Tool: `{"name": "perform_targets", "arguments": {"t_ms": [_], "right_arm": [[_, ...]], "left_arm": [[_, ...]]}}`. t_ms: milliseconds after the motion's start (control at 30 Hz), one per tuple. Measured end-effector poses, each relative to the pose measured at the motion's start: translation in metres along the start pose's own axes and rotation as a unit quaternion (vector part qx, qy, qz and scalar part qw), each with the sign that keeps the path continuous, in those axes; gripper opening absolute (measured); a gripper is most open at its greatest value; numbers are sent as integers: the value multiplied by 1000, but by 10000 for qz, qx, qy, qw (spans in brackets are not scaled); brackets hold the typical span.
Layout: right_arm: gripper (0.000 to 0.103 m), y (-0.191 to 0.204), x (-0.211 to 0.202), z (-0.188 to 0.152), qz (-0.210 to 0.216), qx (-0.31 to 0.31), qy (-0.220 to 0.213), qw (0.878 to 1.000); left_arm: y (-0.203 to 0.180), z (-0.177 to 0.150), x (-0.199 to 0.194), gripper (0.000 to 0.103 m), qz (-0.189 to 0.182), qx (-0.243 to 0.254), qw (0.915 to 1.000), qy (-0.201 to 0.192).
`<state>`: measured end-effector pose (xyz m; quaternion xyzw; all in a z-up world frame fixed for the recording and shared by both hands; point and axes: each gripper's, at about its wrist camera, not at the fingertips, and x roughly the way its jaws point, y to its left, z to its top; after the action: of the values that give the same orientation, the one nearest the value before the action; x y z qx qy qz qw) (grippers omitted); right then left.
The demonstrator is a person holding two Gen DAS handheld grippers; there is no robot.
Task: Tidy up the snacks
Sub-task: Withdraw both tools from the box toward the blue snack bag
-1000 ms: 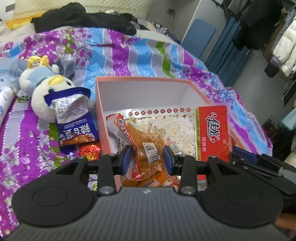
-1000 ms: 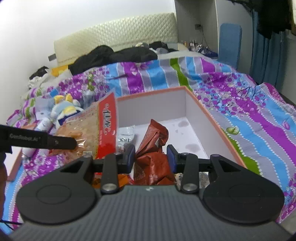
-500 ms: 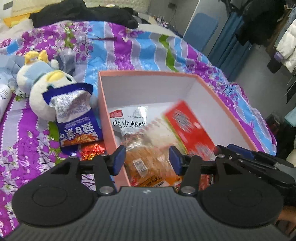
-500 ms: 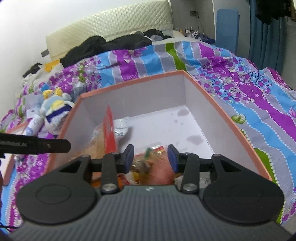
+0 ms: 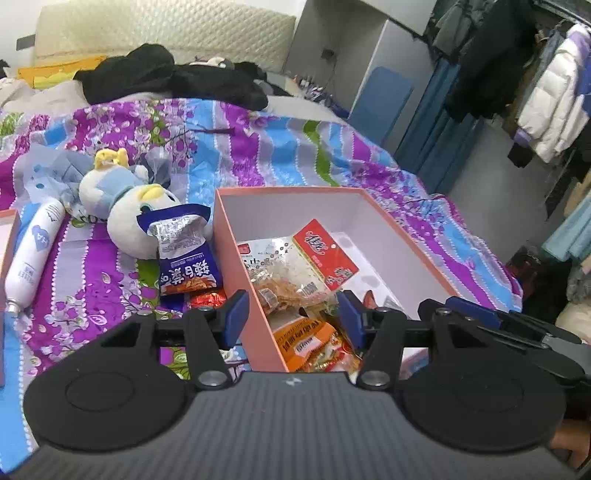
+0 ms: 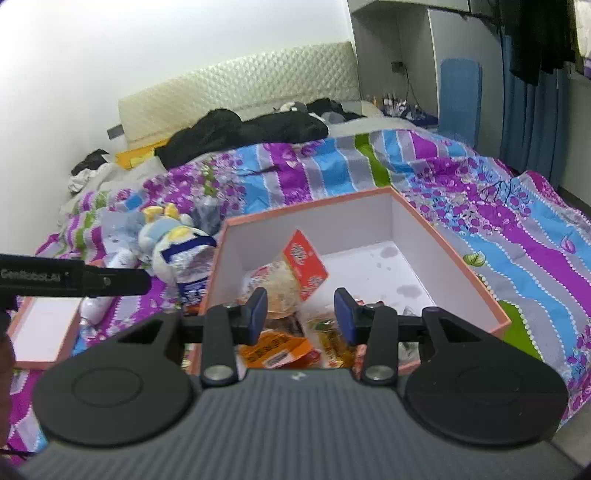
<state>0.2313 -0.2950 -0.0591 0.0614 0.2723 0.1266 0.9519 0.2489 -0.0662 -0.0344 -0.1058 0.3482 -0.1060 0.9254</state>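
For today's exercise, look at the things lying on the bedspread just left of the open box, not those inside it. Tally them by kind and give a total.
Snack packets: 2, the blue packet and a small red packet
Stuffed toys: 1, the white and blue toy
White tubes: 1, the tube
Total: 4

An open box [image 5: 236,236] sat on the bedspread [image 5: 280,155], with a heap of snack packets [image 5: 295,273] lying in its near left corner and its far right floor bare. Just left of the box, a snack bag [image 5: 184,254] leaned against a plush toy [image 5: 136,210], with a tube [image 5: 33,254] further left. Behind them, dark clothes [image 5: 173,79] lay before the headboard [image 5: 159,33].
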Motion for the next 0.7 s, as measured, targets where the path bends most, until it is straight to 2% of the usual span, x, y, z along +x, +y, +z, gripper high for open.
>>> {"name": "perform_targets", "arguments": {"t_ms": [300,700], "right_arm": [[43,35,-48,-17,95,-38,-243,9997],[43,65,-81,-48,91,72,-335,9994]], "left_arm": [[6,-30,-69,62,-26,67,9995,-294],[28,-71,-122,63,128,-51,9992,-376]]}}
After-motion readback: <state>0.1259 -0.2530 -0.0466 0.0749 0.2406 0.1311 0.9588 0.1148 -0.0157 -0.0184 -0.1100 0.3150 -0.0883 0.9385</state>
